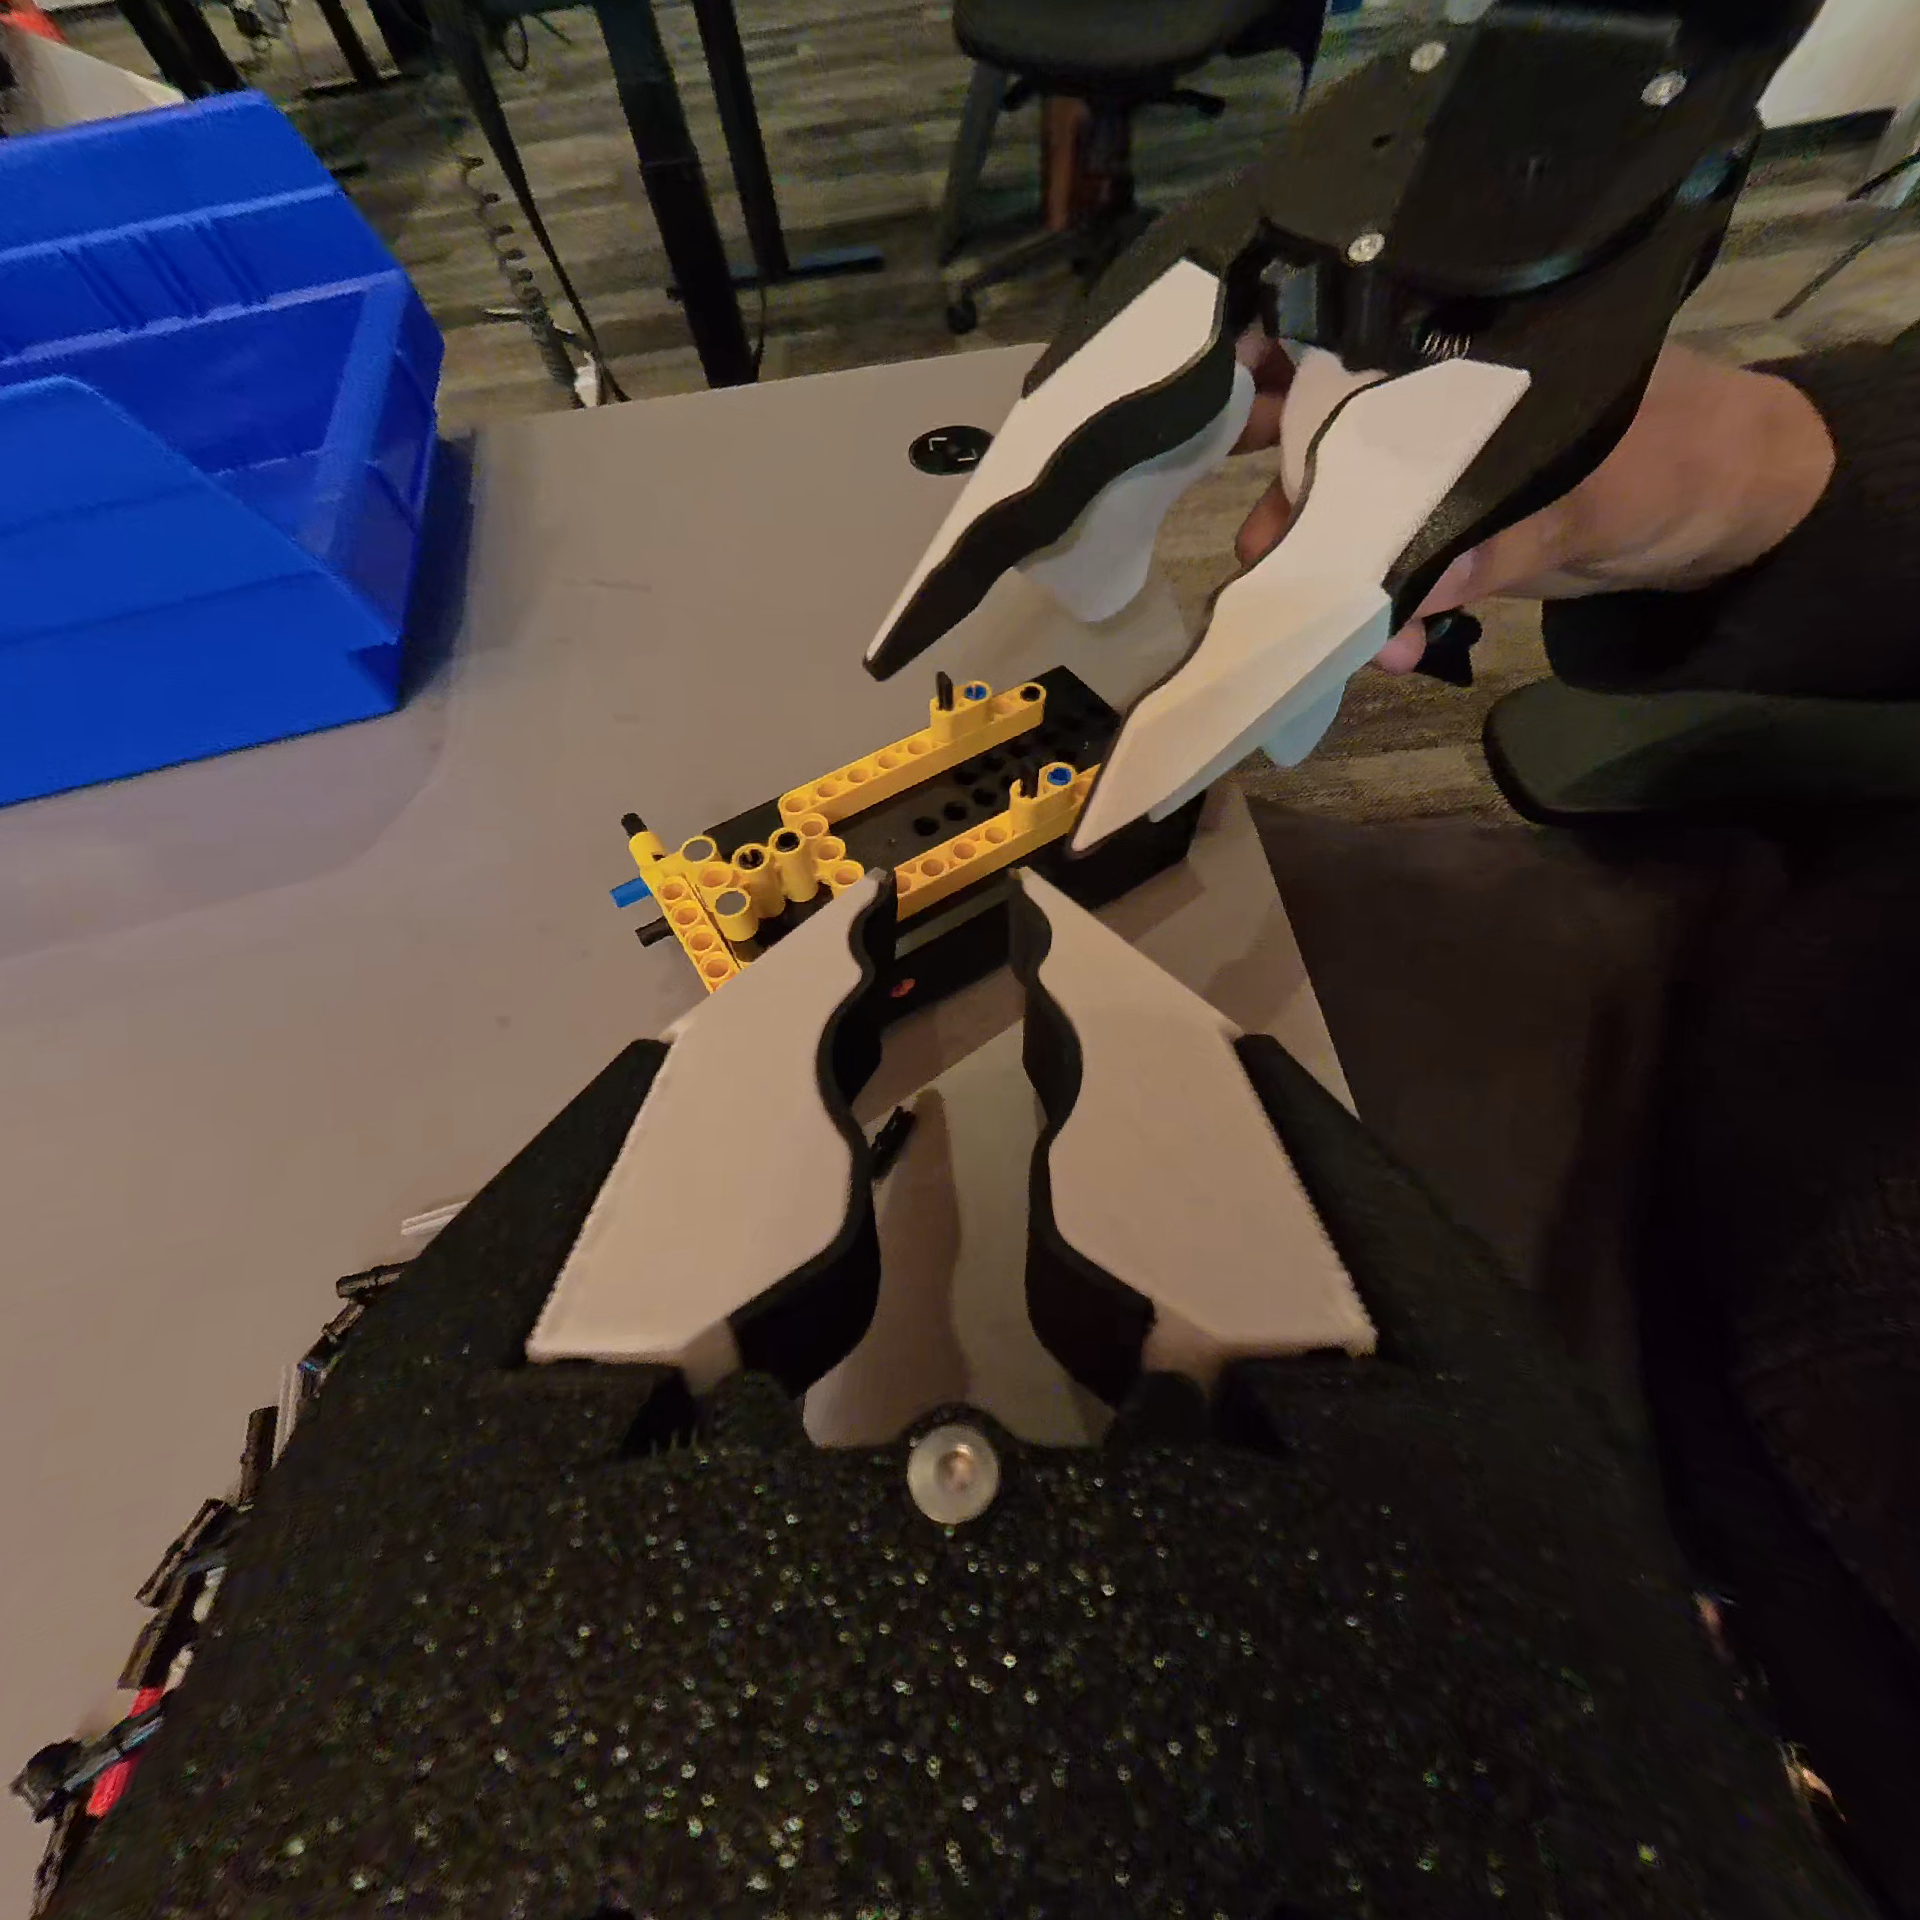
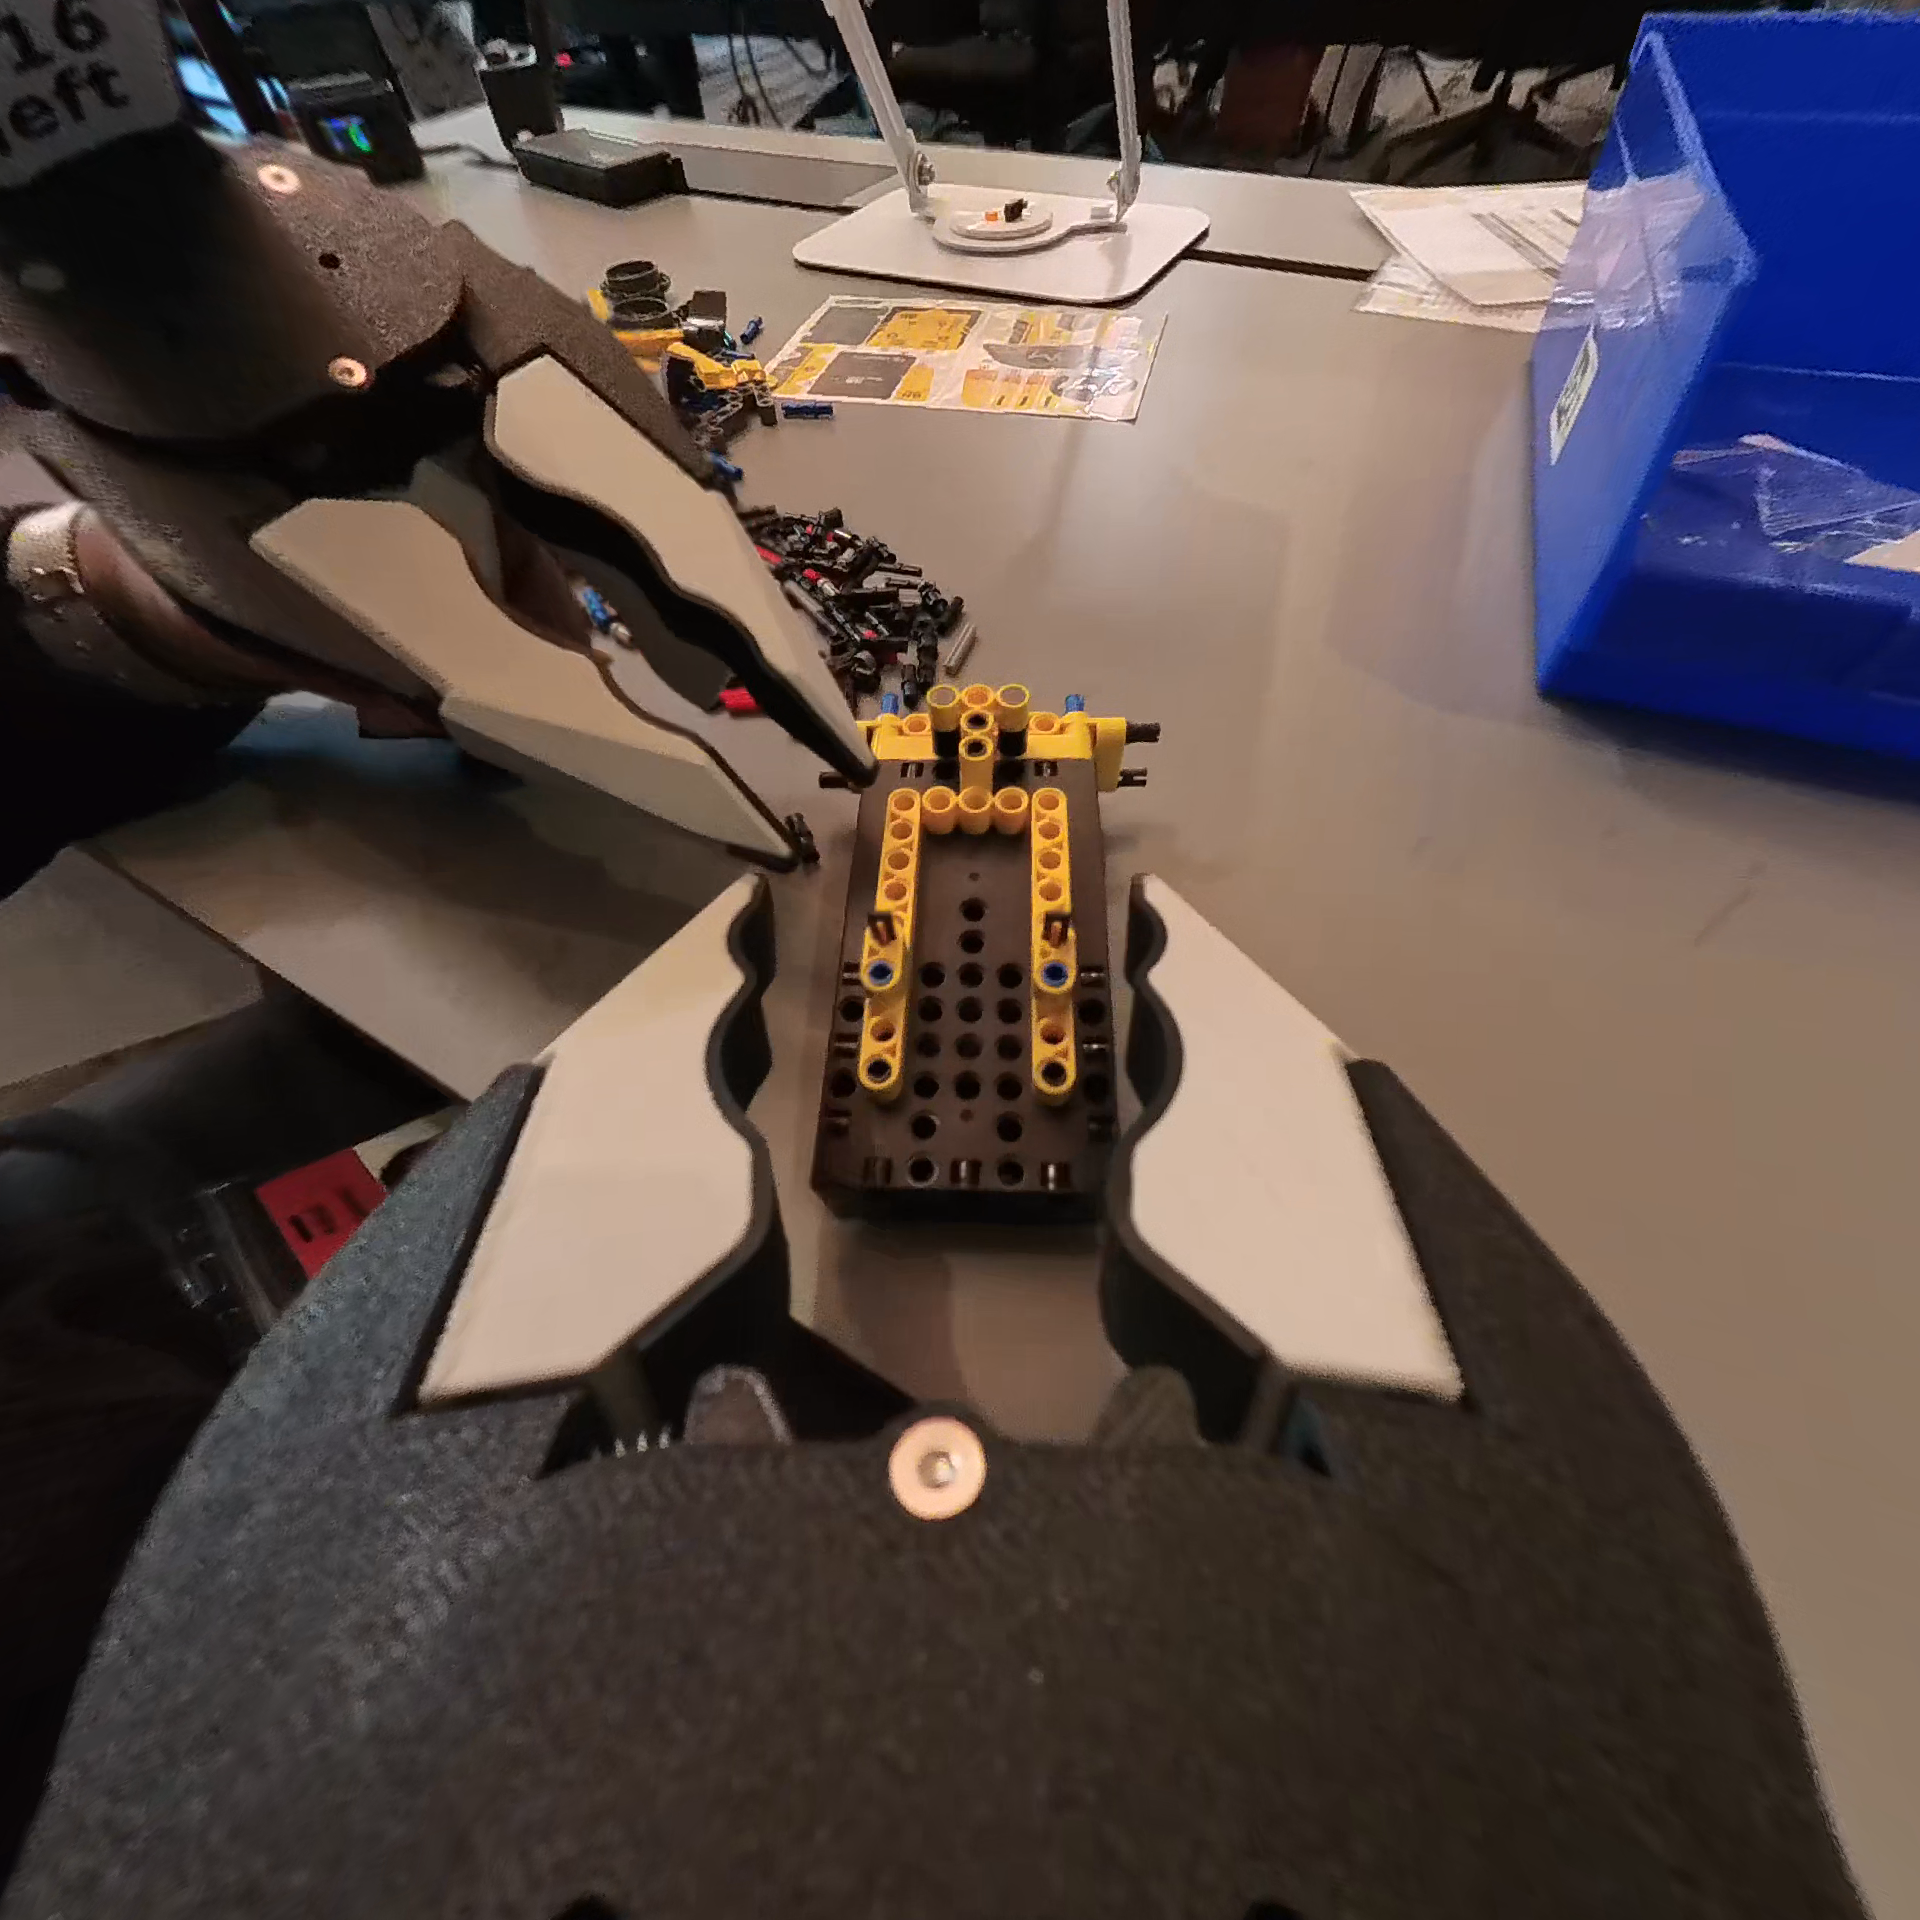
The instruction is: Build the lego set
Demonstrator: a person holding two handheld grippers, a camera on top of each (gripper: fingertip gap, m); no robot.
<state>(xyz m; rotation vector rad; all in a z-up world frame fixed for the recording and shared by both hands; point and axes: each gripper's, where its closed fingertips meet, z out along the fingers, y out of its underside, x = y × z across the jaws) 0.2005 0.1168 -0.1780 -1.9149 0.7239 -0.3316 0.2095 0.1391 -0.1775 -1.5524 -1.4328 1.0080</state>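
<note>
On the grey tabletop (image 2: 1351, 644) in front of you sits a black rectangular plastic block pierced with rows of round holes (image 2: 971, 1039), and on its top lies a frame of yellow perforated plastic beams (image 2: 1051, 935): two long beams run side by side along the block and join a cluster of short yellow pieces with blue and black pins at the far end. Your right gripper (image 2: 948, 899) straddles the near end of this block with its white, black-edged fingers spread wide, one on each side and clear of it. Your left gripper (image 1: 948, 888) has its fingers parted too, holding nothing, with the tips just beside the pinned end of the frame; whether they touch it you cannot tell. Behind the block lies a scattered pile of small black, red and blue plastic pins (image 2: 862, 592), then a yellow-and-black printed sheet (image 2: 977, 358) and a white flat stand base (image 2: 1003, 234). A blue plastic storage bin (image 2: 1745, 436) stands well apart to your right.
</note>
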